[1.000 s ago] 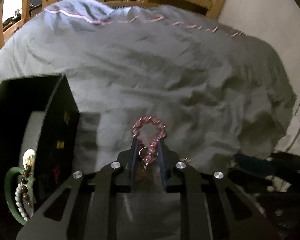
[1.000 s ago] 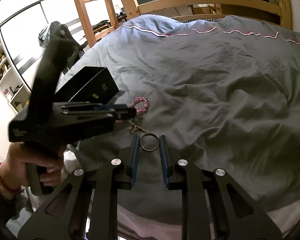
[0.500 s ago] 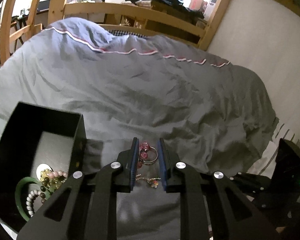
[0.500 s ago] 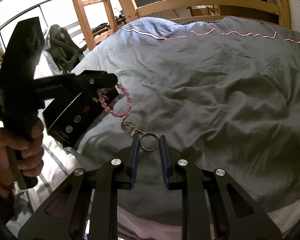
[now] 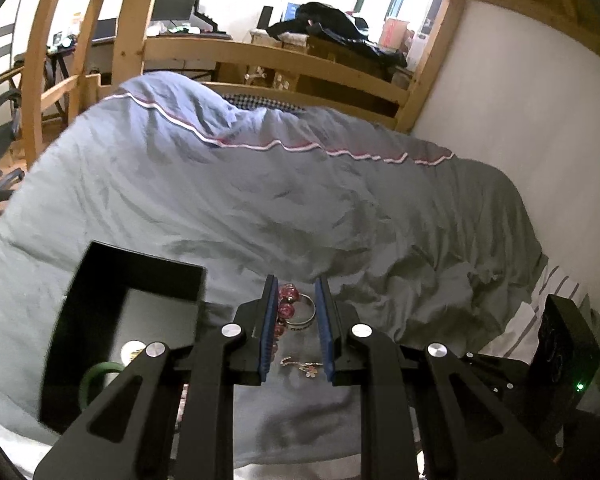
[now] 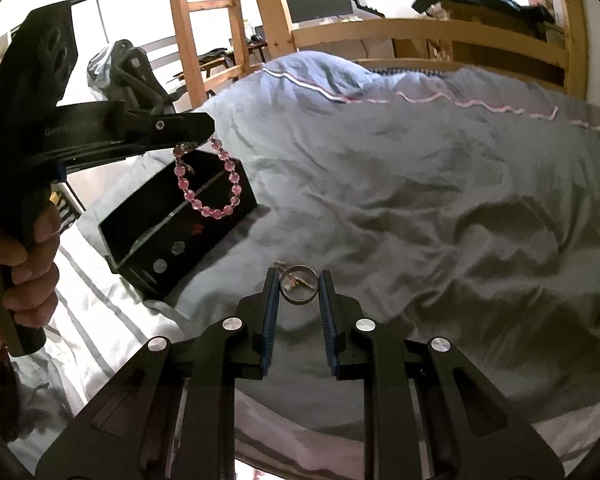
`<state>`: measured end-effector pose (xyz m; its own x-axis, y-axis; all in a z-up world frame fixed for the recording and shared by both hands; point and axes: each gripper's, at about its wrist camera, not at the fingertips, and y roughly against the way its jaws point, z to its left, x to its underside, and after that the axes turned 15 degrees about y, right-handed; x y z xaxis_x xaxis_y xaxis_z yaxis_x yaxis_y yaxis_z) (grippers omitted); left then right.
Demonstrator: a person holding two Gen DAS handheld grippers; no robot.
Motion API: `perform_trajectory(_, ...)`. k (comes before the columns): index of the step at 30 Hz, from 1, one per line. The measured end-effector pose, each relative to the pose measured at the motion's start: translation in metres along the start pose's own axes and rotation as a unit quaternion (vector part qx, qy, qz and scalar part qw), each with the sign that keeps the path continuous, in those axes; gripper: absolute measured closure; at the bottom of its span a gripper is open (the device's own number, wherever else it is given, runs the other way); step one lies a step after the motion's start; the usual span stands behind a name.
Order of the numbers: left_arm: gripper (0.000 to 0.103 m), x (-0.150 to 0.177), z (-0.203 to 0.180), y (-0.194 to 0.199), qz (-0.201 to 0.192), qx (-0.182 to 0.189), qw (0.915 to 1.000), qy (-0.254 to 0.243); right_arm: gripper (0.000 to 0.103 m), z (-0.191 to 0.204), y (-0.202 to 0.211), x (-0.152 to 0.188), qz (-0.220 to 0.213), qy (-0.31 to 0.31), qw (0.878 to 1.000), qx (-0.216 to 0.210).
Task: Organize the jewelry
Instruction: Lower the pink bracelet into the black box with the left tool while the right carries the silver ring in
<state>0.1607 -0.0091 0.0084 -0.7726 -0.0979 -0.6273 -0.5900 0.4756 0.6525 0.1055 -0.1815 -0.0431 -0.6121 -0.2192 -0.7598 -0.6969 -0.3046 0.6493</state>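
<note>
Bracelet (image 6: 212,184) (pink beads) hangs from the left tool (image 6: 196,136), clamped at its tip, loop dangling above the black box (image 6: 204,240). In the left wrist view the beads (image 5: 286,308) sit against the left finger, between the fingers. Box (image 5: 96,292) is down-left of the left tool, open side up; a green bangle (image 5: 96,376) shows inside, the rest is hidden by the tool body. Ring (image 6: 299,289) lies on the bed (image 6: 420,200), between the fingertips of the right tool (image 6: 299,304); fingers stand apart, neither touching the ring. A small gold chain piece (image 5: 302,366) lies on the bed just beside the ring, under the left tool. Right tool's body (image 5: 556,360) sits to the right of the left tool.
</note>
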Motion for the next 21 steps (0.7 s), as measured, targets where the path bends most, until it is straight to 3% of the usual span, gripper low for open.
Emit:
perform_trajectory(5, 0.085, -0.007, 0.011, 0.023, -0.006, 0.006, 0.9999, 0.01, 0.082, 0.012, 0.007, -0.015, -0.008, 0.013, 1.0, 0.005)
perform_trajectory(11, 0.085, -0.013, 0.039, 0.044, 0.009, 0.042, 0.998, 0.046, 0.082, 0.031, 0.011, -0.026, -0.01, 0.027, 1.0, 0.002)
perform_trajectory(17, 0.085, -0.016, 0.06, 0.048, 0.034, 0.079, 0.9925, 0.086, 0.082, 0.044, 0.008, -0.027, -0.004, 0.034, 0.999, -0.001)
perform_trajectory(21, 0.085, -0.015, 0.061, 0.047, 0.044, 0.084, 0.9918, 0.085, 0.082, 0.044, 0.008, -0.027, -0.004, 0.033, 0.999, -0.001)
